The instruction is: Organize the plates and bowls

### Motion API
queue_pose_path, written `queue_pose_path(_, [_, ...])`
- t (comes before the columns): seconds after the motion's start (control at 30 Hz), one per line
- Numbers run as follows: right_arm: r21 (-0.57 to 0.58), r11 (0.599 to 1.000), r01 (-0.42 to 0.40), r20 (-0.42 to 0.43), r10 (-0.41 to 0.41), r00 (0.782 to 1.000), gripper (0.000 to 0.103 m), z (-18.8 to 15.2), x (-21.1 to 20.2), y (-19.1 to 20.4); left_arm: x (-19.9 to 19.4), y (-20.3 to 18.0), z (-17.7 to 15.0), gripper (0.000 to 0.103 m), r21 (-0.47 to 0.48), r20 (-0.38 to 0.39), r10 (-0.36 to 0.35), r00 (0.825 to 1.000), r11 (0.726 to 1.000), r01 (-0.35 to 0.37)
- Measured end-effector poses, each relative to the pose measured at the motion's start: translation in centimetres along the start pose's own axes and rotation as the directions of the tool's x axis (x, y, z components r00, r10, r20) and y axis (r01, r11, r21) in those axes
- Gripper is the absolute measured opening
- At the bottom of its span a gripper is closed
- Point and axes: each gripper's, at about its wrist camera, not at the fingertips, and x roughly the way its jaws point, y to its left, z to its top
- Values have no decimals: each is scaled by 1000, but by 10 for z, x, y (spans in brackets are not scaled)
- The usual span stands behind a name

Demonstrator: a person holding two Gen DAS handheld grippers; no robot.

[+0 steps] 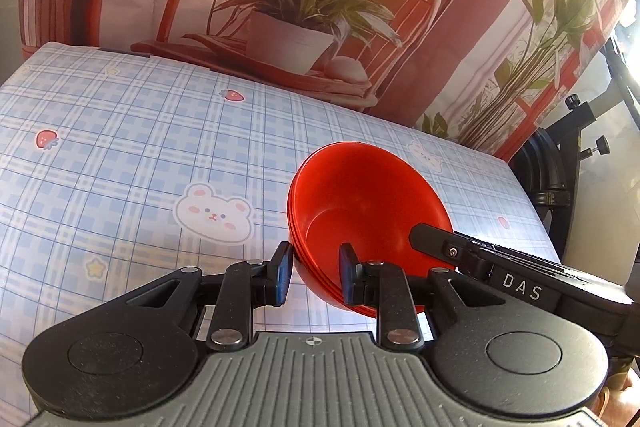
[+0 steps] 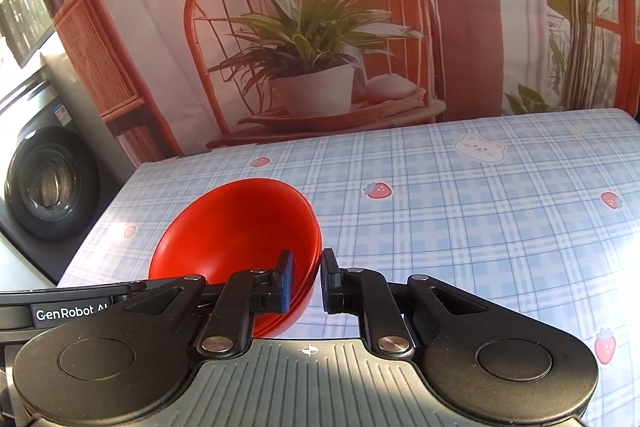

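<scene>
A stack of nested red bowls [image 1: 360, 211] hangs tilted above the checked tablecloth. My left gripper [image 1: 316, 273] has its jaws on either side of the stack's left rim, one pad inside and one outside, shut on it. My right gripper [image 2: 307, 279] grips the opposite rim of the same red bowl stack [image 2: 236, 239] the same way. The right gripper's body [image 1: 500, 275] shows across the bowls in the left wrist view. The left gripper's body [image 2: 64, 311] shows at the left in the right wrist view.
The table is covered by a blue checked cloth [image 1: 120, 155] with bear and strawberry prints. A printed backdrop of a chair and plant [image 2: 312, 47] hangs behind it. A washing machine [image 2: 44, 183] stands left of the table, a black stand [image 1: 560, 163] at its right.
</scene>
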Motion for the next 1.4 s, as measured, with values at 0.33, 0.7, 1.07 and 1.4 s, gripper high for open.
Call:
queue_pose_path(0.33, [32,999,-5,30,4,1000,13,-24,-49,8,-41,-24,-20,25,69,17,10,1000,998,-11])
queue_pose_path(0.7, [29,1000,2,36,-3,999,13,-60,-88,11,-69,-34,-55,25,114,10,20,1000,993,-21])
queue_pose_path(1.07, [48,999,15,22,-16,1000,13,-92,-113,7,-85,-40,-81,25,164,-7,18,1000,986,-17])
queue_pose_path(1.4, [65,997,37,-21,-35,999,13,-116,-114,5,-78,-31,-99,25,160,-85,-9,996,987,23])
